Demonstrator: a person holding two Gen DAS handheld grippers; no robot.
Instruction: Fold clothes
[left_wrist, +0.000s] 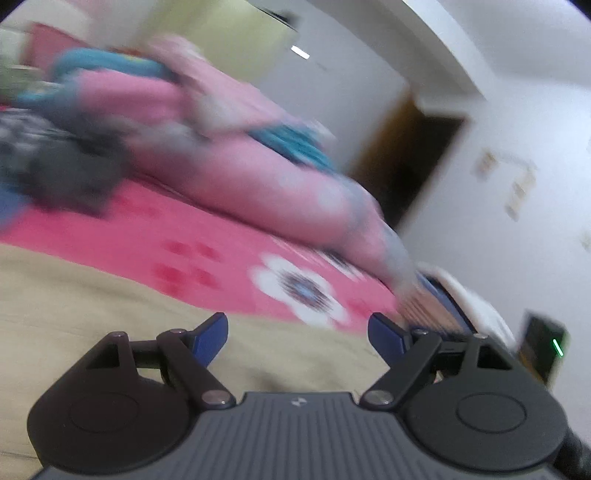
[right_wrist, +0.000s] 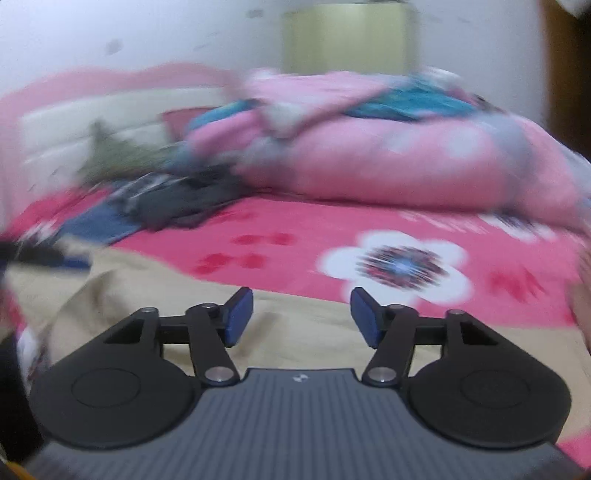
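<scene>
1. Blue pads on both grippers. Left gripper (left_wrist: 297, 332): fingers spread wide, nothing between them. Right gripper (right_wrist: 301, 317): fingers also spread wide, gap empty.
2. Tan garment (left_wrist: 92, 295) lies flat directly under and ahead of the left gripper, running from 6 o'clock out to 9 o'clock in the left wrist view. Contact with the pads cannot be told.
3. In the right wrist view the same tan garment (right_wrist: 147, 291) sits beneath the fingers, with a raised fold at about 9 o'clock.
4. Red flowered bedsheet (left_wrist: 207, 240) beyond the garment, toward 12 o'clock; a white flower print (right_wrist: 397, 262) at about 1 o'clock from the right fingers.
5. Dark clothes pile (right_wrist: 177, 199) at 10–11 o'clock in the right view, resting on the sheet, well apart from the grippers; same pile (left_wrist: 62, 162) at 10 o'clock in the left view. Items blurred, not separable.
6. Pink quilt (right_wrist: 388, 158) bunched at 12–1 o'clock, with teal patches; in the left view, quilt (left_wrist: 240, 162) runs diagonally across the centre.
7. White wall (left_wrist: 517, 129) at 2 o'clock in the left view, dark doorway (left_wrist: 406, 155) beside it.
</scene>
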